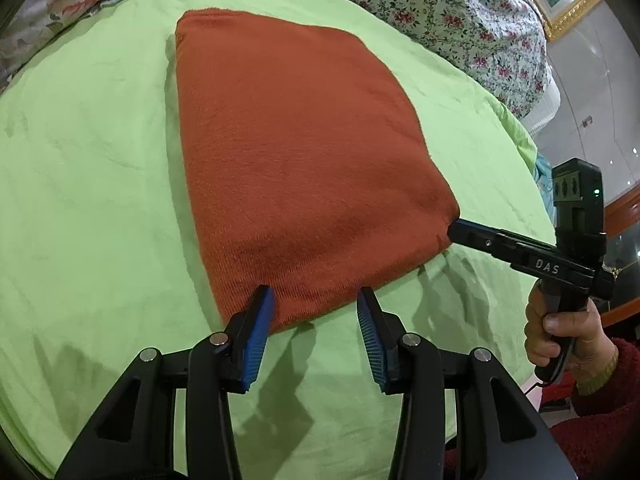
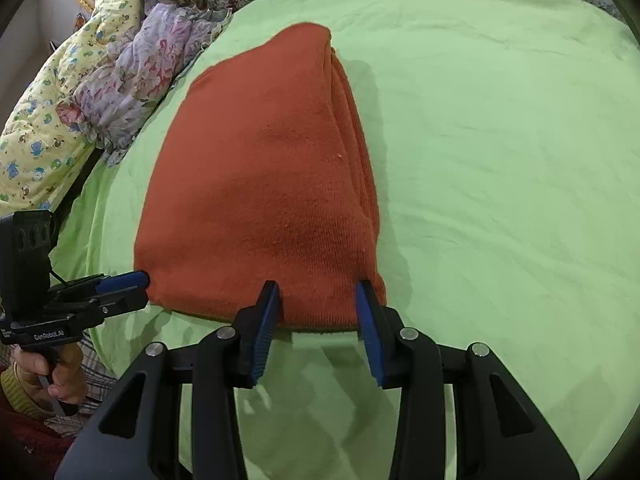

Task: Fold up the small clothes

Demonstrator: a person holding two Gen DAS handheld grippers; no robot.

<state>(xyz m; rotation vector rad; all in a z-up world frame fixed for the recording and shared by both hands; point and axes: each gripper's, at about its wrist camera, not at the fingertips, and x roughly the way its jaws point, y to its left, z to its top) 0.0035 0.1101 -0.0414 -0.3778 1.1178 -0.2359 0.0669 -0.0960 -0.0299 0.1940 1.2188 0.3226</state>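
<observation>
A rust-orange knitted garment [image 1: 296, 152] lies folded into a thick rectangle on a light green sheet [image 1: 88, 168]. My left gripper [image 1: 316, 300] is open, its blue pads at the garment's near edge, near its left corner. My right gripper [image 2: 318, 296] is open at the same near edge, near the right corner of the garment [image 2: 260, 184]. Each gripper shows in the other's view: the right one [image 1: 460, 228] touches the garment's right corner, the left one [image 2: 140, 280] touches its left corner. The stacked layers show along the garment's right side.
Floral quilts [image 1: 440, 12] and a yellow printed quilt [image 2: 40, 128] are bunched along the far side of the bed. The green sheet spreads wide to the right [image 2: 500, 160]. The bed's edge and a gold picture frame [image 1: 568, 8] lie at the right.
</observation>
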